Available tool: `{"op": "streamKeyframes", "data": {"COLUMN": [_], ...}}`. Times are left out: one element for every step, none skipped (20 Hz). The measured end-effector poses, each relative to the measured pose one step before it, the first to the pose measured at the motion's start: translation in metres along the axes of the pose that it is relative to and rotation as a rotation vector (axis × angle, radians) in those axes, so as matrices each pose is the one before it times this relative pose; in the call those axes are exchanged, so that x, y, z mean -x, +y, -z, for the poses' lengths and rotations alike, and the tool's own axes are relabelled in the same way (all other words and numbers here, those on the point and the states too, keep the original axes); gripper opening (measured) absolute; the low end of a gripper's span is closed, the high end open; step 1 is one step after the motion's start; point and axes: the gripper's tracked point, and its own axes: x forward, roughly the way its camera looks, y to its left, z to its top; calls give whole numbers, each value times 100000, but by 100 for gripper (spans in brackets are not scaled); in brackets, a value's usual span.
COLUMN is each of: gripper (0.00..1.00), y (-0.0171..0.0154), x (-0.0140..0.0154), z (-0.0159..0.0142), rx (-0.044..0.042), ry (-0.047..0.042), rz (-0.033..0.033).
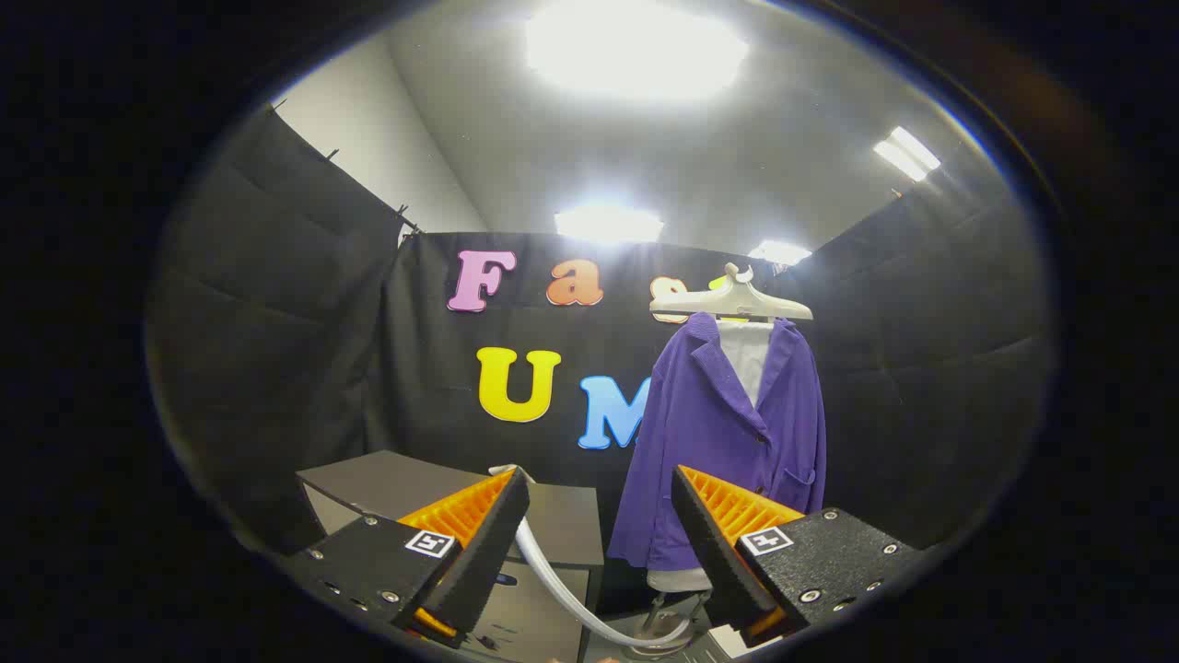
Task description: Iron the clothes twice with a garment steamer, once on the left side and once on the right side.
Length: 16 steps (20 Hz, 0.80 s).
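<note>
A purple jacket (714,433) hangs over a white shirt (746,354) on a pale hanger (732,299), in front of the booth's back wall. It lies beyond my right finger and a little to the right. My gripper (601,477) is open, with a wide gap and nothing held between the fingers. A white hose (543,566) curves from behind the left fingertip down through the gap toward a rounded base (659,637) low between the fingers. The steamer's head is hidden from me.
A grey box-like cabinet (562,525) stands just behind my left finger, with a darker flat panel (378,483) to its left. A thin metal stand (665,603) shows under the jacket's hem. Black cloth walls close in on both sides.
</note>
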Motion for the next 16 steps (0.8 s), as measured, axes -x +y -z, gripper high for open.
{"op": "streamKeyframes", "data": {"gripper": [96, 96, 96, 96, 96, 96, 96, 96, 96, 96, 96, 96, 96, 96, 96, 96], "y": [-72, -260, -214, -121, -20, 202, 204, 34, -82, -122, -80, 35, 115, 30, 85, 96], "x": [-123, -198, -146, -31, 51, -86, -142, -79, -29, -16, 61, 145, 67, 30, 128, 354], "z": [42, -92, -70, 62, -216, -245, 36, 0, 24, 80, 135, 124, 81, 116, 161, 300], "rx": [314, 182, -128, -541, -830, -810, -327, 480, 1260, 1598, 1304, 608, 17, -173, 104, 537], "ry": [268, 7, 593, 699, -175, -48, 634, 788, 557, 747, 826, 565, 296, 528, 683, 250], "rz": [-500, -190, -456, -831, -873, -1450, -1797, -1693, -1262, -842, -773, -1239, -1736, -2059, -2263, -1886]}}
